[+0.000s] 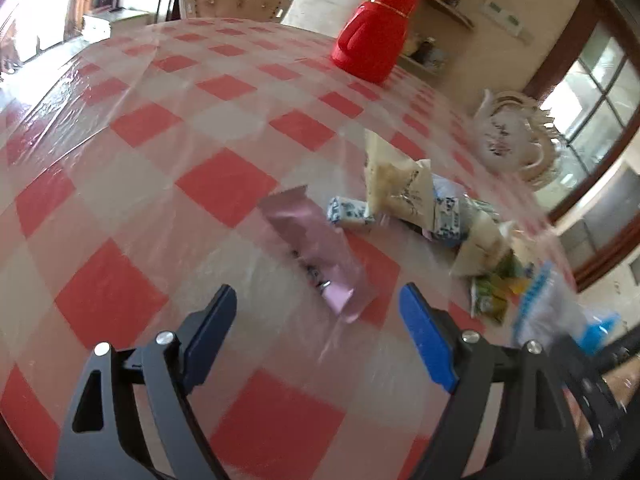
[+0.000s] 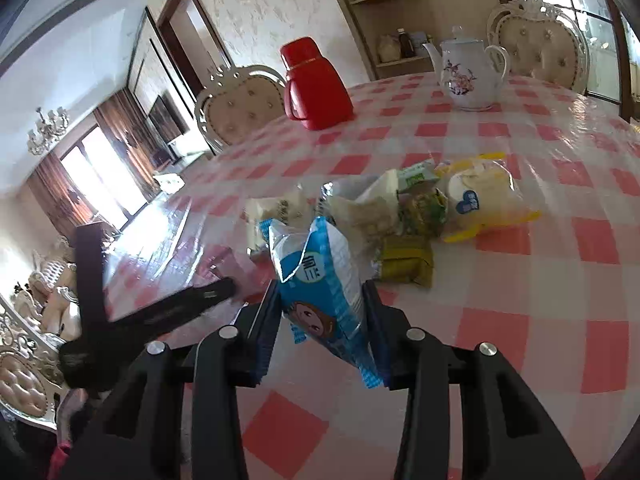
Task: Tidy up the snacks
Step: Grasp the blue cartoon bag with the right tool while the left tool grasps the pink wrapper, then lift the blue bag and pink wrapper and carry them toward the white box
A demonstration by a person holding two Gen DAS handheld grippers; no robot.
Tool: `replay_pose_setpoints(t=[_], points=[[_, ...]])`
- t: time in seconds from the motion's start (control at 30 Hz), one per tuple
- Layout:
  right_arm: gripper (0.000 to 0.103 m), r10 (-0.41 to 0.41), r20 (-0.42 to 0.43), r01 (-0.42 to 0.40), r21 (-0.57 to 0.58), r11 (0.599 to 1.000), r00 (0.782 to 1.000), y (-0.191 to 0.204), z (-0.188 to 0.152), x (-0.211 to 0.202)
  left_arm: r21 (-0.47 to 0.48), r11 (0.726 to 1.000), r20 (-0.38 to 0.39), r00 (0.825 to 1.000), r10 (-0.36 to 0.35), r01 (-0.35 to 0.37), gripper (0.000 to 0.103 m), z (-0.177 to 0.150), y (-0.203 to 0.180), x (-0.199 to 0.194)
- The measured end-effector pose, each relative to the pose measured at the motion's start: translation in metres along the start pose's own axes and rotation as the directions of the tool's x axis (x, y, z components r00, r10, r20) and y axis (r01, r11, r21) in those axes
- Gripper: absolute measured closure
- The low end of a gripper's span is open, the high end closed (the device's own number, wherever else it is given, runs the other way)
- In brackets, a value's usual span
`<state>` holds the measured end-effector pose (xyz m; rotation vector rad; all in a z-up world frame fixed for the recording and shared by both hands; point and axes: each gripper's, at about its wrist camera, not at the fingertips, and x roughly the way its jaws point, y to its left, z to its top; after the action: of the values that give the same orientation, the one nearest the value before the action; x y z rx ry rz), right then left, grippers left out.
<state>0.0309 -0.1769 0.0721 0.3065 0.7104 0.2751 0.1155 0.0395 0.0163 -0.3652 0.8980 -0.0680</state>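
Right wrist view: the right gripper, at lower centre of the frame, has its fingers clenched on a blue snack packet lifted above the red-and-white checked worktop, with the snack pile just behind it at centre and a red flask and a white teapot standing farther back. Left wrist view: the left gripper hovers at lower centre with its fingers released and holding nothing, a pink wrapper lying flat on the worktop just ahead of them, left of the pile.
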Motion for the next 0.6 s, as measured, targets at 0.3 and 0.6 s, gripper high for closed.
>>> replay_pose_setpoints(t=[0.3,0.6], points=[[0.062,0.004,0.014,-0.004,0.012,1.000,1.000,-0.001,0.002,-0.008,0.105,0.988,0.018,0.994,0.110,-0.112,0.081,-0.001,-0.021,0.010],[0.062,0.005,-0.032,-0.005,0.008,1.000,0.999,0.000,-0.003,0.006,0.151,0.988,0.061,0.998,0.032,-0.041,0.084,-0.015,-0.017,-0.013]])
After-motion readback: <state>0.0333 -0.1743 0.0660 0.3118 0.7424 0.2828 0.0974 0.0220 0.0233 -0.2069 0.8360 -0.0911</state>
